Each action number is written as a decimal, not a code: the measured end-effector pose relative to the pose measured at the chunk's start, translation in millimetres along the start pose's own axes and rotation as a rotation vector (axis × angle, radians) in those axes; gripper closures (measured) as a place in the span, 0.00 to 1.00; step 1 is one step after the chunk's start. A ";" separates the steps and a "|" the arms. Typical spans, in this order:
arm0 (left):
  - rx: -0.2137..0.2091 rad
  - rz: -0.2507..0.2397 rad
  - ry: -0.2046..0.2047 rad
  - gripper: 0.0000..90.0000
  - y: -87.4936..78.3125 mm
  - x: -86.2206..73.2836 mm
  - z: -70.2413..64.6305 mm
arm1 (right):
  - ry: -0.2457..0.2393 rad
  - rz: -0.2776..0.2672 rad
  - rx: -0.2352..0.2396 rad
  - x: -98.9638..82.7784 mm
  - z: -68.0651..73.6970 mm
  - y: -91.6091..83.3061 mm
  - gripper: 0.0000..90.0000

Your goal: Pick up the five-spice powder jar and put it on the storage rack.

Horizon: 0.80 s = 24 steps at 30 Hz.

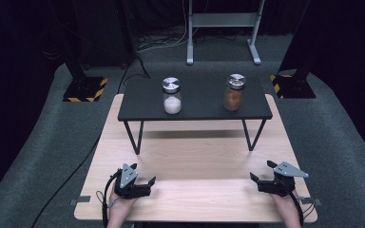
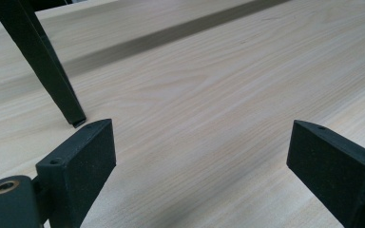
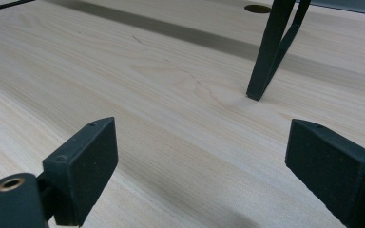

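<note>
The surface (image 1: 195, 190) is pale wood with a smooth matt grain. The small black shelf (image 1: 195, 102) looks matt, on thin dark metal legs. Both glass jars, one (image 1: 172, 96) with white powder, one (image 1: 233, 92) with brown, carry shiny metal lids. Each tool's pads (image 2: 88, 166) look like matt black foam.

A small raised shelf (image 1: 195, 102) stands on the far half of the counter (image 1: 195, 190). On it, one jar (image 1: 172, 95) sits left and another jar (image 1: 234, 92) right, well apart. Nearer the person, the left hand-held gripper (image 1: 145, 183) and right hand-held gripper (image 1: 261, 175) rest at opposite counter corners.
</note>
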<state>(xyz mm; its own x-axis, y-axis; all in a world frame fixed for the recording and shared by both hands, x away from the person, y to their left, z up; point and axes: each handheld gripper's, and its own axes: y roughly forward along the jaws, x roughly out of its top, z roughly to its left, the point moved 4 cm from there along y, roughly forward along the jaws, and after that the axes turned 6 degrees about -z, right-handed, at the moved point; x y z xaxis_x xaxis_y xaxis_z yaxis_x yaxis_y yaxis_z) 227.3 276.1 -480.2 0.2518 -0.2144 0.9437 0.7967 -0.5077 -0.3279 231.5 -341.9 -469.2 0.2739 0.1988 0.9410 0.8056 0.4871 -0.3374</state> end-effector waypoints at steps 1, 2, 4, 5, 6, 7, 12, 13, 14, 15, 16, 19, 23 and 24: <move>0.001 -0.001 0.002 0.10 -0.2 -0.2 -0.4 | 0.000 0.000 0.000 0.0 0.2 0.0 0.10; 0.001 -0.002 0.004 0.10 -0.2 -0.3 -0.6 | -0.001 0.001 0.000 0.1 0.3 -0.1 0.11; 0.001 -0.002 0.005 0.10 -0.3 -0.2 -0.8 | -0.003 0.001 0.001 0.1 0.3 -0.1 0.11; 0.002 -0.002 0.006 0.10 -0.3 -0.2 -1.0 | -0.003 0.001 0.001 0.1 0.4 -0.2 0.11; 0.002 -0.002 0.006 0.10 -0.3 -0.2 -1.0 | -0.003 0.002 0.002 0.1 0.4 -0.2 0.11; 0.003 -0.002 0.004 0.09 -0.3 -0.2 -0.9 | -0.003 0.002 0.002 0.2 0.5 -0.2 0.11; 0.004 -0.001 0.008 0.10 -0.3 -0.2 -1.5 | -0.002 0.002 0.005 0.1 0.4 -0.4 0.11; 0.004 -0.001 0.008 0.10 -0.3 -0.2 -1.5 | -0.002 0.002 0.005 0.1 0.4 -0.3 0.11; 0.004 -0.001 0.008 0.10 -0.3 -0.2 -1.5 | -0.002 0.002 0.005 0.1 0.4 -0.3 0.11; 0.004 -0.001 0.008 0.10 -0.2 -0.1 -1.5 | -0.002 0.002 0.006 0.2 0.2 -0.3 0.11; 0.003 0.001 0.007 0.09 -0.1 0.1 -1.2 | -0.002 0.003 0.006 0.2 0.1 -0.3 0.11; 0.002 0.002 0.003 0.10 0.1 0.3 -0.5 | -0.002 0.003 0.006 0.2 0.0 -0.2 0.11; 0.001 0.003 0.004 0.10 0.3 0.4 -0.5 | -0.002 0.004 0.007 0.3 -0.2 -0.1 0.11; 0.001 0.003 0.004 0.10 0.2 0.4 -0.5 | -0.002 0.005 0.007 0.5 -0.2 0.0 0.11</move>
<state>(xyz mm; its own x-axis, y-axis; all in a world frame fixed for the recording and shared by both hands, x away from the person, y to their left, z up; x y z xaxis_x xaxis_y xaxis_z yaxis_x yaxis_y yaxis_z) 227.4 275.5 -479.9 0.2521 -0.2196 0.9424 0.7962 -0.5064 -0.3310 231.8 -342.0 -468.7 0.2766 0.2029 0.9393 0.8006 0.4920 -0.3420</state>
